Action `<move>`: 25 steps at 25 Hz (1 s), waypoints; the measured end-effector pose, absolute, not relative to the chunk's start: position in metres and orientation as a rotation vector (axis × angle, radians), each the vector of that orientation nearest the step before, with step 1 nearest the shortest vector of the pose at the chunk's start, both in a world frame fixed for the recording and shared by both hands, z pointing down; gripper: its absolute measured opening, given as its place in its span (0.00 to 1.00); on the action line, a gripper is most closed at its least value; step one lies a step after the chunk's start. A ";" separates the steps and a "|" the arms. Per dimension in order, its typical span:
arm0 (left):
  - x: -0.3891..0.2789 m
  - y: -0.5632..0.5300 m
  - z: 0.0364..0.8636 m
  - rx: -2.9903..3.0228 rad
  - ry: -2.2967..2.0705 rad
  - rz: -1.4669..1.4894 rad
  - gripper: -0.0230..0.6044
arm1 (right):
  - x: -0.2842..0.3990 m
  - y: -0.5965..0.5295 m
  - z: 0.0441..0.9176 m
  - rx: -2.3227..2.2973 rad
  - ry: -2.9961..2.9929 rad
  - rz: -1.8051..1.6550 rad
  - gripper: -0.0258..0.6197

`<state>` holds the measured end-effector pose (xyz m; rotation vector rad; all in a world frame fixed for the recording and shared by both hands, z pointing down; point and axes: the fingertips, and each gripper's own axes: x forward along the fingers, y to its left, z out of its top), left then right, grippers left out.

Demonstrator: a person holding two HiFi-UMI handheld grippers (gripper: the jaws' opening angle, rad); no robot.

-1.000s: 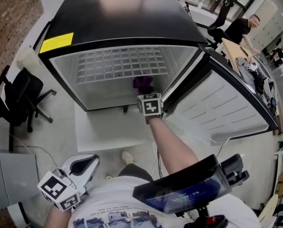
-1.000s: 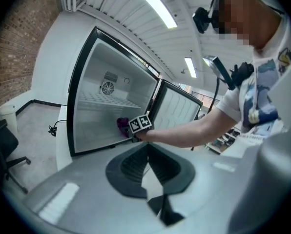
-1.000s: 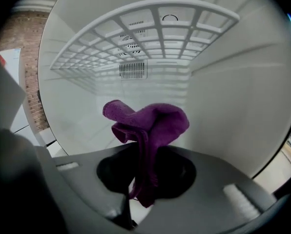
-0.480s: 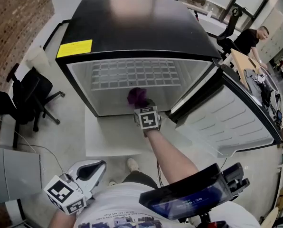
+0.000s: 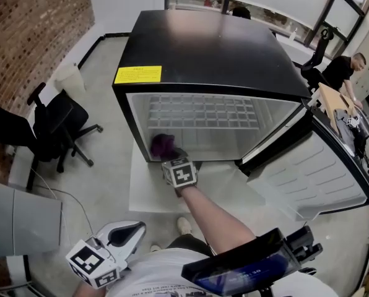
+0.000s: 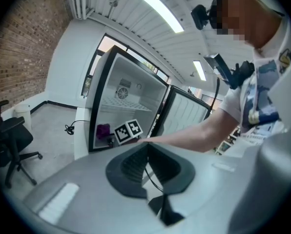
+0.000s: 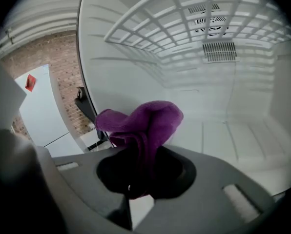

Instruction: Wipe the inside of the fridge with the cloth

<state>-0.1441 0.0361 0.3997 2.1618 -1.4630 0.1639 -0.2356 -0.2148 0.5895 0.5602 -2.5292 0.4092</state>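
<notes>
Right gripper view: right gripper (image 7: 135,182) clamps the cloth (image 7: 145,123) inside the fridge (image 7: 131,57), seemingly mid-wipe, so next press and sweep.

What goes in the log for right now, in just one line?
right gripper: shut on purple cloth, inside fridge near its left wall | left gripper: shut, empty, outside fridge | fridge door: open

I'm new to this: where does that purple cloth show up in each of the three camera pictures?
Head view: the purple cloth sits at the lower left of the fridge opening.
Left gripper view: the cloth is small and distant, low in that opening.
Right gripper view: dead centre, pinched in the right claw.
Shared landmark: the white wire shelf above it.
</notes>
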 end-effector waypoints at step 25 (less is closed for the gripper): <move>-0.081 0.028 0.400 2.389 -1.174 0.188 0.04 | -0.017 -0.245 0.540 1.088 -2.499 0.451 0.14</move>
